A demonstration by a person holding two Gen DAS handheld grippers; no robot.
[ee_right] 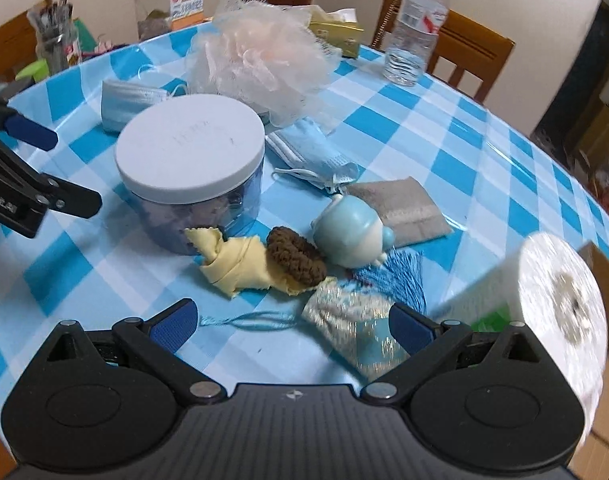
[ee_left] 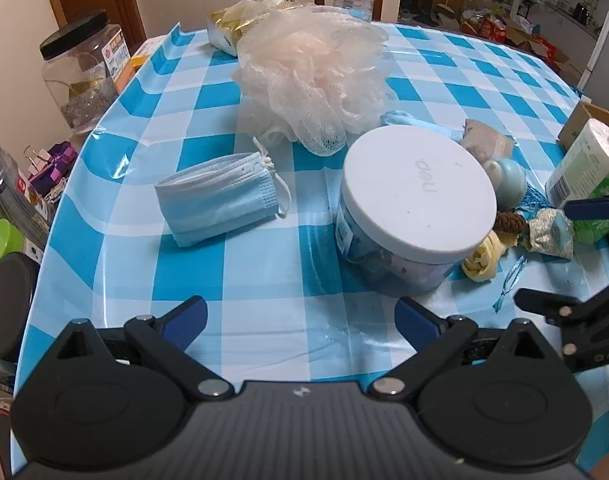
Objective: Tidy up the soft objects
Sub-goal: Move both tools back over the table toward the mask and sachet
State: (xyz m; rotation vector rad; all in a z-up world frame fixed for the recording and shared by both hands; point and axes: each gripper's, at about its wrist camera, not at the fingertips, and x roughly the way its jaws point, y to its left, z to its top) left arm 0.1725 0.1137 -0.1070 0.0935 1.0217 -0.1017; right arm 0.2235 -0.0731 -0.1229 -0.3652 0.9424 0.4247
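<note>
Left wrist view: the left gripper (ee_left: 300, 320) is seen spread wide and empty above the checked tablecloth (ee_left: 264, 280), just short of the lidded jar (ee_left: 416, 200).
Right wrist view: the right gripper (ee_right: 290, 322) is likewise released and holds nothing; the glittery pouch (ee_right: 344, 320) lies partly between its fingertips.
Soft objects: a folded face mask (ee_left: 220, 200) is laid left of the jar, the mesh bath pouf (ee_left: 312, 76) behind it; a second mask (ee_right: 316, 156), yellow cloth (ee_right: 232, 264), brown knitted piece (ee_right: 296, 256), pale blue toy (ee_right: 352, 232) and grey sachet (ee_right: 404, 208) are clustered to the jar's right.
Jar state: the white lid is on, so nothing can yet be dropped in, if the jar is the intended container.
Risk, tangling: the pouch's blue tassel cord (ee_right: 256, 318) may be dragged along and pull neighbours out of place.
Risk, collision: the paper roll (ee_right: 556, 312) stands close beside the right gripper and could be knocked over by a sideways swing.
Risk, slipping: thin cloth may be pinched poorly against the slick tablecloth.
</note>
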